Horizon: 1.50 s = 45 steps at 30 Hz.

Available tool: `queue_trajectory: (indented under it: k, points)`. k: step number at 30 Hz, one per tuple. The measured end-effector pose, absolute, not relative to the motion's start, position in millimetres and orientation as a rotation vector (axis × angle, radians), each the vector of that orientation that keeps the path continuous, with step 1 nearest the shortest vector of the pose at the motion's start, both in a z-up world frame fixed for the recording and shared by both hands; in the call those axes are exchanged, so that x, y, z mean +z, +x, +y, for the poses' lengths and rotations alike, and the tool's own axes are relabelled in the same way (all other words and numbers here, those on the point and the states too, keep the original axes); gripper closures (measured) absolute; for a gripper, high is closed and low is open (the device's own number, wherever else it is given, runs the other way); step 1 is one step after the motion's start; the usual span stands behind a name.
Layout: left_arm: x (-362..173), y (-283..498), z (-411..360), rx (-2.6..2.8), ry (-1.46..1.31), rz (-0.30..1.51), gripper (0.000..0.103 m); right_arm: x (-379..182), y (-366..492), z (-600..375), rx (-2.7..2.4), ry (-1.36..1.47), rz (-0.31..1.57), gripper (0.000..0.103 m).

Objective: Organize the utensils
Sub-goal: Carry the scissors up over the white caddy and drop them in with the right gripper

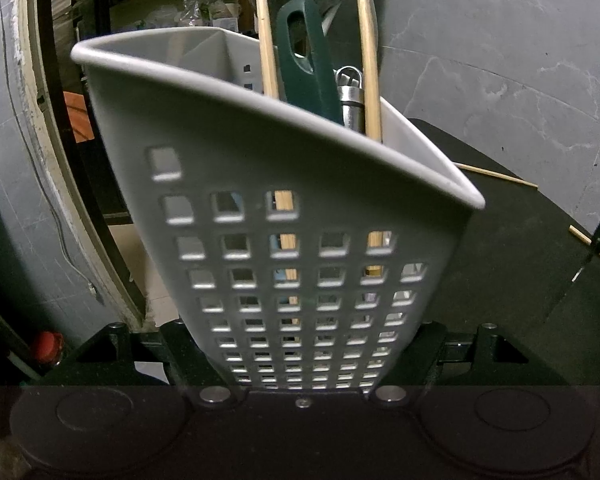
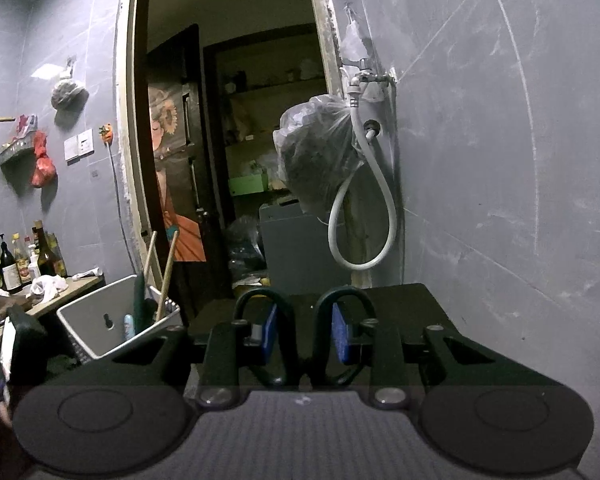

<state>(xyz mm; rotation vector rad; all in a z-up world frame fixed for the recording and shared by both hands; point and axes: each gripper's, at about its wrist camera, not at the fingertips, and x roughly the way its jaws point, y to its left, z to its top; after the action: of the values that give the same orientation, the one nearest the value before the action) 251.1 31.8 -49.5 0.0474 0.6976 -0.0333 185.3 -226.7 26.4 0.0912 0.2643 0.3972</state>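
A grey perforated utensil holder (image 1: 292, 216) fills the left wrist view, tilted, held between my left gripper's jaws near its base; the fingertips are hidden behind it. It holds a green-handled utensil (image 1: 304, 60), a metal-handled utensil (image 1: 350, 100) and two wooden sticks (image 1: 368, 40). The holder also shows in the right wrist view (image 2: 104, 320), low on the left. My right gripper (image 2: 305, 330) is open and empty with blue pads (image 2: 339, 332), held over the black table (image 2: 412, 300). Two loose chopsticks (image 1: 496, 176) lie on the black table (image 1: 512, 248).
A grey tiled wall (image 2: 500, 160) stands behind the table, with a tap and white hose (image 2: 364, 208) and a hanging plastic bag (image 2: 316, 156). A doorway (image 2: 228, 140) opens at the back. A counter with bottles (image 2: 24, 260) is at the left.
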Motion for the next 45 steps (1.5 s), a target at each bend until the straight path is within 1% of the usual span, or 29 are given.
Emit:
queue_trajectory:
  k: [7,10,13,17,22,27,35,45]
  points:
    - [-49.5,250.6,30.4,-0.036,0.065,0.698,0.027,23.9,169.9,-233.6,0.4,0.119,0.282,0.068]
    - [-49.9,248.9,30.9,-0.039,0.072,0.699,0.027,20.7,168.1,-235.1,0.391,0.135,0.289,0.063]
    - [-50.2,248.0,32.0,-0.04,0.074,0.701,0.027,18.0,168.5,-236.2,0.38,0.146,0.29,0.061]
    - [-49.9,247.6,32.7,-0.039,0.074,0.701,0.027,17.6,170.0,-237.3,0.388,0.146,0.287,0.064]
    - [-51.1,244.9,31.7,-0.038,0.07,0.699,0.027,18.6,173.3,-237.3,0.394,0.141,0.275,0.064]
    - [-51.3,244.7,33.0,-0.036,0.059,0.694,0.027,22.7,177.5,-233.5,0.411,0.135,0.274,0.068]
    - [-50.3,242.2,36.5,-0.034,0.041,0.688,0.027,54.7,197.1,-216.7,0.491,0.121,0.192,0.07]
    - [-51.3,238.0,40.1,-0.031,0.021,0.679,0.026,140.7,228.9,-176.8,0.722,0.087,0.035,0.07]
